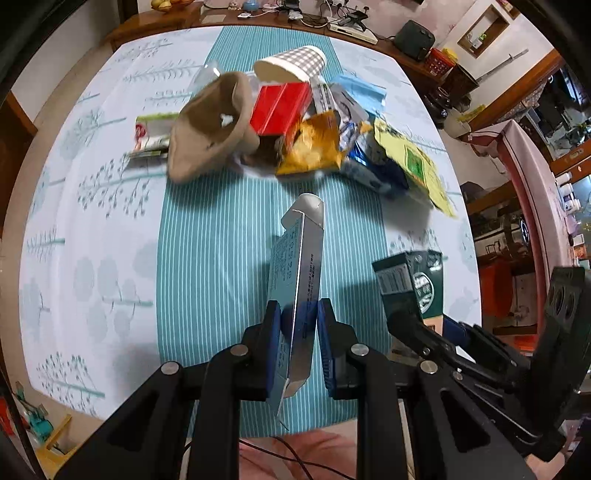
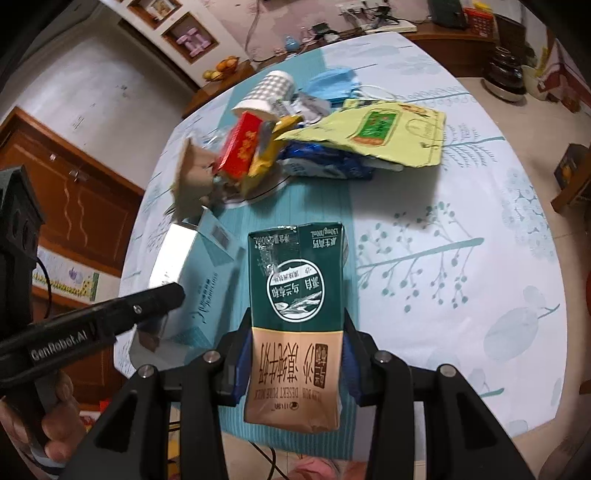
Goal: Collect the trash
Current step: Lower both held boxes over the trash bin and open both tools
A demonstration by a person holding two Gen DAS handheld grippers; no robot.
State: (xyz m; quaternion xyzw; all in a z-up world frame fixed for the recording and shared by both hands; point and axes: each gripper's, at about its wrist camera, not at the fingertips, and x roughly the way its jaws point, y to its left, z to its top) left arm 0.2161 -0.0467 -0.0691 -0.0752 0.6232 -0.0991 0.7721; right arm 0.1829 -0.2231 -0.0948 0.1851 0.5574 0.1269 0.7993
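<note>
My left gripper (image 1: 299, 321) is shut on a flattened pale blue and silver carton (image 1: 299, 258), held edge-on above the striped teal runner. The same carton (image 2: 192, 280) shows at the left of the right wrist view. My right gripper (image 2: 295, 354) is shut on a green and tan milk carton (image 2: 295, 295), upside down and lifted off the table; this milk carton (image 1: 410, 284) is also at the right of the left wrist view. Beyond both lies a trash pile: brown paper bag (image 1: 210, 133), red box (image 1: 280, 107), checked paper cup (image 1: 291, 62), yellow snack bag (image 1: 314, 147), blue mask (image 1: 362, 92), yellow-green pouch (image 1: 413, 162).
The table (image 1: 110, 221) wears a white tree-print cloth, with its near edge close below the grippers. A green and white wrapper (image 1: 151, 133) lies left of the pile. A wooden sideboard (image 1: 332, 26) with cables and devices runs behind. A hand (image 2: 55, 417) grips the left tool.
</note>
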